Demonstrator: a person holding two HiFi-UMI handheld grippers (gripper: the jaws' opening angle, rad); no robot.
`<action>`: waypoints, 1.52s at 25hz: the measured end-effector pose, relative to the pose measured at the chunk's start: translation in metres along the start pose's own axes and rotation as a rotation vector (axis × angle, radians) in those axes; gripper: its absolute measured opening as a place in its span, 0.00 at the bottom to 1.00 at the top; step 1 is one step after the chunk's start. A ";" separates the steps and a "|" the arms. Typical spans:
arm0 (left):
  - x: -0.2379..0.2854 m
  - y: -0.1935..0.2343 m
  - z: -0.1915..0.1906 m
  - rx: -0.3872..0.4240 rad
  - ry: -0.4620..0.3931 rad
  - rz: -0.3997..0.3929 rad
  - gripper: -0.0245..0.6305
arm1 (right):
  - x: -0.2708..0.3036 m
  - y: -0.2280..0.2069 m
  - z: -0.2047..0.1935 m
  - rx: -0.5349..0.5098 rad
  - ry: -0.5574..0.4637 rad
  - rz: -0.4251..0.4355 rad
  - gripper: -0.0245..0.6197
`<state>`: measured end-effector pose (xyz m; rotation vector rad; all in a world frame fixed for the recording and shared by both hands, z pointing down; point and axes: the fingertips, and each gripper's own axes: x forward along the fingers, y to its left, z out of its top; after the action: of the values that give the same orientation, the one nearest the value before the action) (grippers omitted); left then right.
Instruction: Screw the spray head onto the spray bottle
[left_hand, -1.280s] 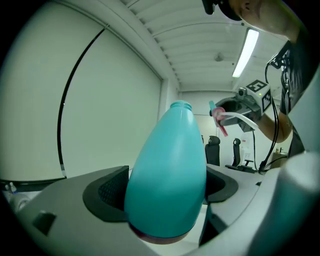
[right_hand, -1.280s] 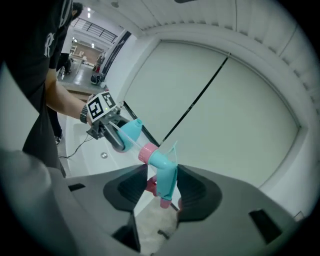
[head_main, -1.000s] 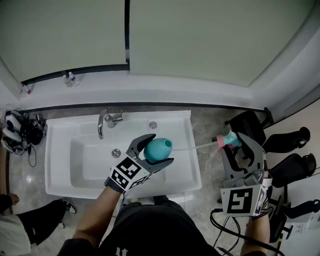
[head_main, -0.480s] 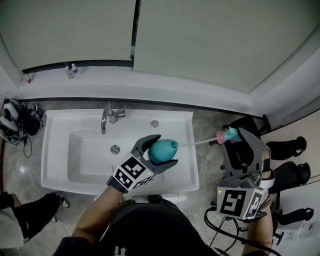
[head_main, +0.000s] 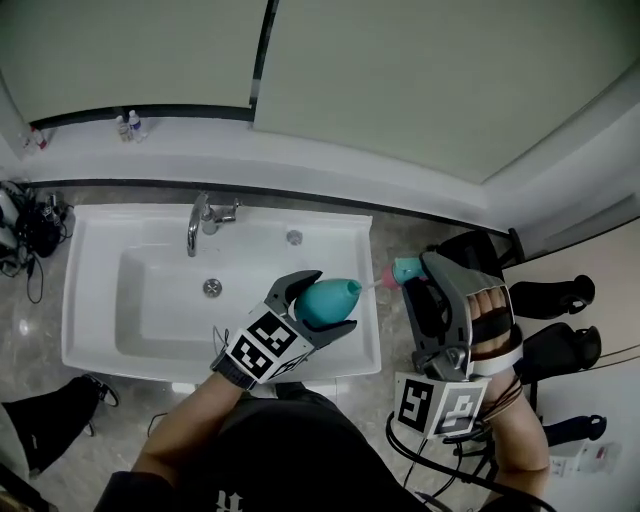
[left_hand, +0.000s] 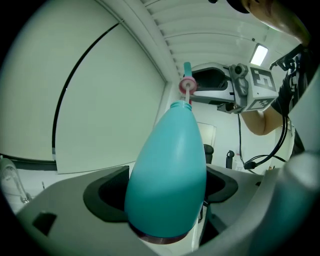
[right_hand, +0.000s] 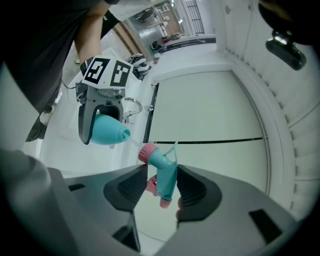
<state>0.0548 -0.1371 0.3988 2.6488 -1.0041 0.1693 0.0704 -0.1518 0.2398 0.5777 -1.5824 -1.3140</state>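
A teal pear-shaped spray bottle (head_main: 325, 301) lies sideways over the sink's front right, neck pointing right; my left gripper (head_main: 312, 302) is shut on it. In the left gripper view the bottle (left_hand: 167, 175) fills the space between the jaws. The teal spray head with a pink collar (head_main: 405, 270) is held by my right gripper (head_main: 432, 285), shut on its body. In the right gripper view the spray head (right_hand: 161, 172) sits between the pads, and its thin dip tube (right_hand: 134, 142) reaches into the bottle's mouth (right_hand: 125, 134). The collar stands a short way off the neck.
A white sink (head_main: 90, 250) with a chrome tap (head_main: 197, 222) lies below the left gripper. Small bottles (head_main: 126, 125) stand on the ledge behind. Black chairs (head_main: 560, 320) and cables are at the right, on the speckled floor.
The right gripper has carried the spray head leftward, closer to the bottle's neck, so less of the tube shows. The left gripper and bottle have stayed nearly in place.
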 end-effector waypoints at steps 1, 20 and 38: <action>0.001 -0.002 0.000 -0.005 0.005 -0.005 0.68 | 0.003 0.003 0.004 -0.034 -0.006 0.005 0.33; -0.006 0.000 0.016 -0.050 0.028 0.004 0.68 | 0.021 0.032 0.039 -0.347 -0.045 0.022 0.33; -0.010 -0.002 0.021 -0.031 -0.010 -0.020 0.68 | 0.009 0.034 0.049 -0.338 0.082 0.203 0.33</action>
<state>0.0493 -0.1361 0.3761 2.6330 -0.9758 0.1353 0.0305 -0.1258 0.2773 0.2509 -1.2788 -1.3459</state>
